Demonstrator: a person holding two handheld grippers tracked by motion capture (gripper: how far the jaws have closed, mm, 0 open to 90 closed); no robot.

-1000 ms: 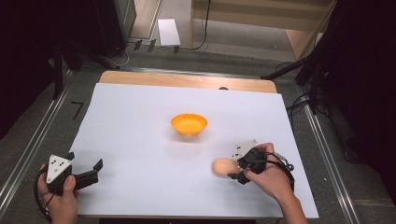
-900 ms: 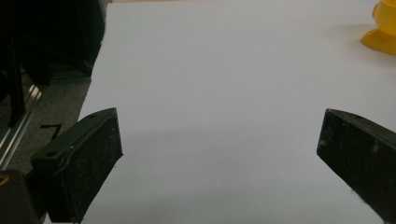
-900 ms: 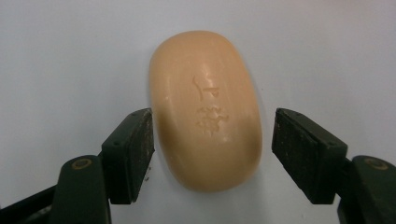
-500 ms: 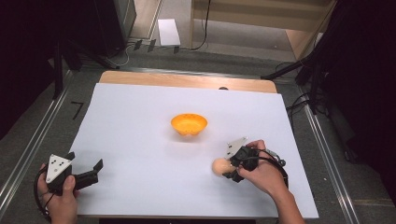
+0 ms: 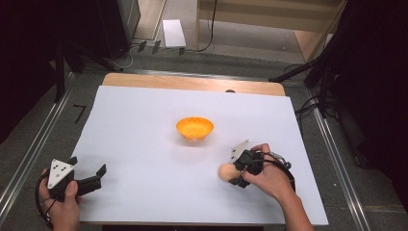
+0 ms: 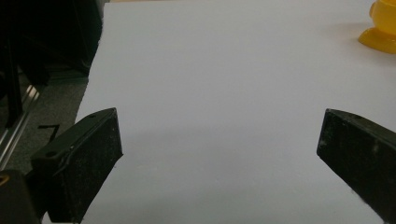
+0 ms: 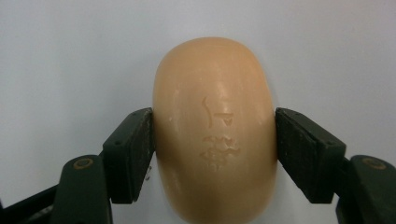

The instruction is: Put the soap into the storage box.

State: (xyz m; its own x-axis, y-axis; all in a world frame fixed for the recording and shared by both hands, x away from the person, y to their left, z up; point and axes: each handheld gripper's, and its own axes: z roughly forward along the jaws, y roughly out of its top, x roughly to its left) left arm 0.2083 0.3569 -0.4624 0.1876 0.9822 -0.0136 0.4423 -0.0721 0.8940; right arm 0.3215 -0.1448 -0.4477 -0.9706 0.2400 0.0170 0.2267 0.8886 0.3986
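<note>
High view: orange bowl (image 5: pixel 194 128) beyond soap (image 5: pixel 225 172)

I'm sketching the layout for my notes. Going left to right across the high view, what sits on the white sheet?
Left gripper → orange bowl → tan soap bar → right gripper, which holds the soap bar, → the person's right hand.

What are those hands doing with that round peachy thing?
A person holds a gripper in each hand. The right gripper is squeezed onto a peach-coloured bar of soap, near the white table's front edge. The left gripper waits open and empty. An orange bowl sits in the middle.
</note>
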